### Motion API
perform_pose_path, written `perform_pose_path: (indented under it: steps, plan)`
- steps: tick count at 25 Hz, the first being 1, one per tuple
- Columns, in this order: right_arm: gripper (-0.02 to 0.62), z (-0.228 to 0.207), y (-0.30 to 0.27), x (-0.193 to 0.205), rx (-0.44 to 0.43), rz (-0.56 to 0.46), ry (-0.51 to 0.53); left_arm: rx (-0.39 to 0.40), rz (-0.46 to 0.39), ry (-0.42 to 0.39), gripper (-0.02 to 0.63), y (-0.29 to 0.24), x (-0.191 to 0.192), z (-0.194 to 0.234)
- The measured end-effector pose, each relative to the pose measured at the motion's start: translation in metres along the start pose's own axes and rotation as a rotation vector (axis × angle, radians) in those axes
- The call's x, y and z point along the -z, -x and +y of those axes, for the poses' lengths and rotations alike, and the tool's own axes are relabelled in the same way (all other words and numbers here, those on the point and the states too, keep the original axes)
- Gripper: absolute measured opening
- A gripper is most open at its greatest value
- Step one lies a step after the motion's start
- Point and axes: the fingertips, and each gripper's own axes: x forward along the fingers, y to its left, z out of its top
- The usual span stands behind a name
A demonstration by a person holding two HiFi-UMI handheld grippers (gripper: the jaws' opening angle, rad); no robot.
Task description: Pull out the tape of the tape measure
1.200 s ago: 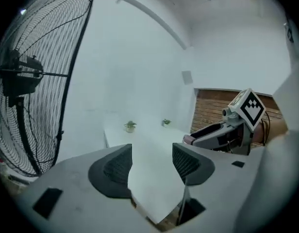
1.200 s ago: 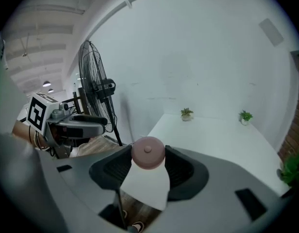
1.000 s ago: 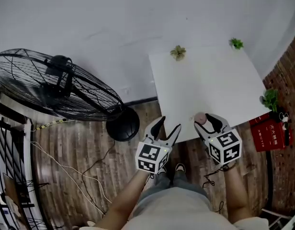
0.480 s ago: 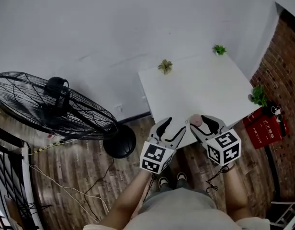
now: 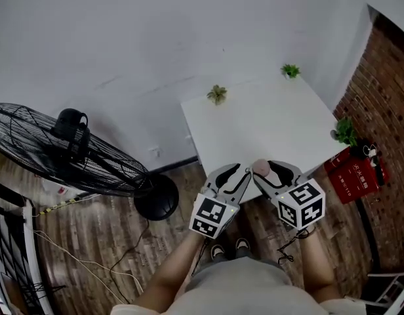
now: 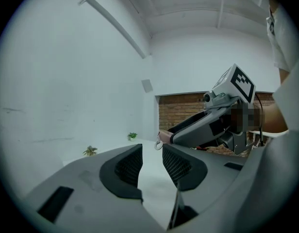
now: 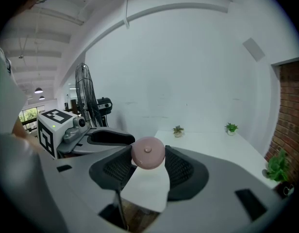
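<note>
One tape measure [image 7: 148, 153], round and pink, is clamped between the right gripper's [image 7: 148, 165] jaws over the table's [image 5: 274, 123] near edge, steadying the case; a tiny ring [image 6: 159, 141] may be its tab; the left gripper [image 6: 152, 160], jaws slightly apart and empty, hangs just beside, likely to catch it; two plants [image 5: 217, 94] on the table; one fan [image 5: 64, 153].

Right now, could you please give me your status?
Right hand-held gripper shut on pink tape measure. Left hand-held gripper open, empty, close beside it. No tape drawn out yet. Nothing between them.
</note>
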Motion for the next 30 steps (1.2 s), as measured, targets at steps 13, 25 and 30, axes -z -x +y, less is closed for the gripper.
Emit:
perform_pose_path:
  steps: [13,25,30]
  plan:
    - [0.216,-0.002,0.002,0.000,-0.036,0.014,0.036,-0.012,-0.038,0.007,0.041,-0.002,-0.011,-0.001]
    - [0.216,-0.007,0.005,-0.001,-0.054,0.004,0.031,0.014,-0.027,0.020,0.014,-0.007,-0.016,-0.010]
    - [0.215,-0.009,0.007,-0.001,-0.060,-0.003,0.023,0.004,-0.023,0.015,0.014,-0.008,-0.017,-0.012]
